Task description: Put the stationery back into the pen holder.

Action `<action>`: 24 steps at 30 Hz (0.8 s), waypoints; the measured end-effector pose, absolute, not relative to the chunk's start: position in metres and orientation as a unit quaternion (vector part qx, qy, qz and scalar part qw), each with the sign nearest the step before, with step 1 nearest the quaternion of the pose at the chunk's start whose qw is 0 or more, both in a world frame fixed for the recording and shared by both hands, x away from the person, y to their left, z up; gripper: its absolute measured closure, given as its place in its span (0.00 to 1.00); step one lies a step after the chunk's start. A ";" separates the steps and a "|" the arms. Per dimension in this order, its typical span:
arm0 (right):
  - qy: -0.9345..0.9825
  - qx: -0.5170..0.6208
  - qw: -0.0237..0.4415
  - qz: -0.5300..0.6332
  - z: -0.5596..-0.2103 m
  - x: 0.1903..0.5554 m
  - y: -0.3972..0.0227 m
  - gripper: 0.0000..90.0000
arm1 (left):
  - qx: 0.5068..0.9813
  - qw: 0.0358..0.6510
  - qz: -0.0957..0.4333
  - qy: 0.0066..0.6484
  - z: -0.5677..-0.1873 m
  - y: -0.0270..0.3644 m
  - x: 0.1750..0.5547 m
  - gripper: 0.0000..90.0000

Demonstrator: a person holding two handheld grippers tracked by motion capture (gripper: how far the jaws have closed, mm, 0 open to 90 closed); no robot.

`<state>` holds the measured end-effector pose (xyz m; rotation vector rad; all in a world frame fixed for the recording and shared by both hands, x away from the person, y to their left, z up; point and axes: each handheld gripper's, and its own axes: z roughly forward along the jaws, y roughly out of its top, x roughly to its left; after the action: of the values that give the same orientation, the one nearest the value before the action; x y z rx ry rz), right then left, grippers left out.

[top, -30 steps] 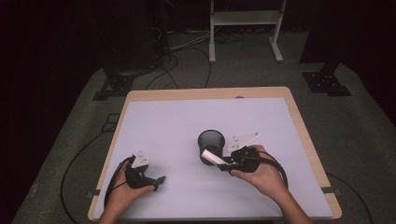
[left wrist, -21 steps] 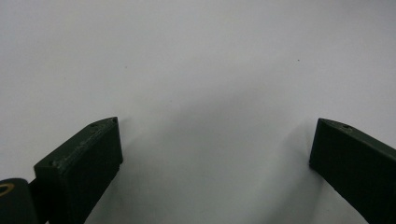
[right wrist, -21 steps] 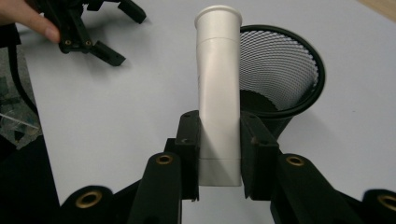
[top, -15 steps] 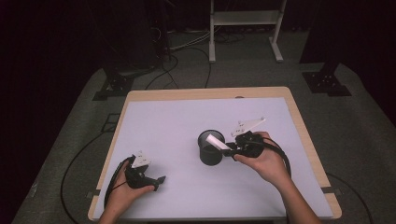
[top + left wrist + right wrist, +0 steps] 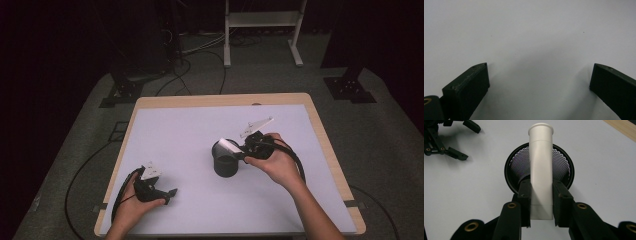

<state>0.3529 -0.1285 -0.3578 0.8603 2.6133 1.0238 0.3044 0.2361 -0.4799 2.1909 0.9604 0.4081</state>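
Over the mesh cup (image 5: 539, 167) | right gripper (image 5: 541, 192) clamps a light, stiff, smooth white tube (image 5: 540, 170) near its base | left gripper (image 5: 536, 82) wide, empty

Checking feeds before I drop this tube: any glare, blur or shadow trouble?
High view: dim surroundings, table evenly lit, slightly soft. Left gripper view: soft shadow between the open left tool. Right gripper view: sharp, white tube bright over the mesh cup, not washed out.
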 end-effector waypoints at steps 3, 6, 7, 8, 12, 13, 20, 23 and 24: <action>0.887 0.294 0.102 0.342 -0.358 0.356 -0.127 0.78 | 0.846 0.350 0.157 0.371 -0.480 0.236 0.304 0.02; 0.888 0.295 0.102 0.338 -0.360 0.358 -0.126 0.78 | 0.846 0.349 0.157 0.371 -0.480 0.236 0.304 0.02; 0.888 0.295 0.102 0.337 -0.360 0.359 -0.126 0.78 | 0.846 0.349 0.157 0.370 -0.480 0.236 0.304 0.02; 0.888 0.296 0.101 0.335 -0.360 0.360 -0.126 0.78 | 0.846 0.349 0.157 0.371 -0.480 0.236 0.304 0.02; 0.889 0.297 0.101 0.334 -0.360 0.362 -0.125 0.78 | 0.846 0.349 0.157 0.371 -0.480 0.236 0.304 0.02; 0.889 0.297 0.102 0.334 -0.360 0.362 -0.125 0.78 | 0.846 0.349 0.157 0.371 -0.480 0.236 0.304 0.02; 0.890 0.297 0.102 0.331 -0.359 0.364 -0.123 0.78 | 0.846 0.349 0.157 0.371 -0.480 0.236 0.304 0.02; 0.890 0.297 0.103 0.330 -0.359 0.365 -0.122 0.78 | 0.846 0.349 0.157 0.371 -0.480 0.236 0.304 0.02; 0.890 0.298 0.102 0.330 -0.359 0.365 -0.121 0.78 | 0.846 0.349 0.157 0.371 -0.480 0.236 0.304 0.02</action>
<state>0.3648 -0.1214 -0.3589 0.8789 2.6278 0.9740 0.3044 0.2362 -0.4798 2.1925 0.9604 0.4070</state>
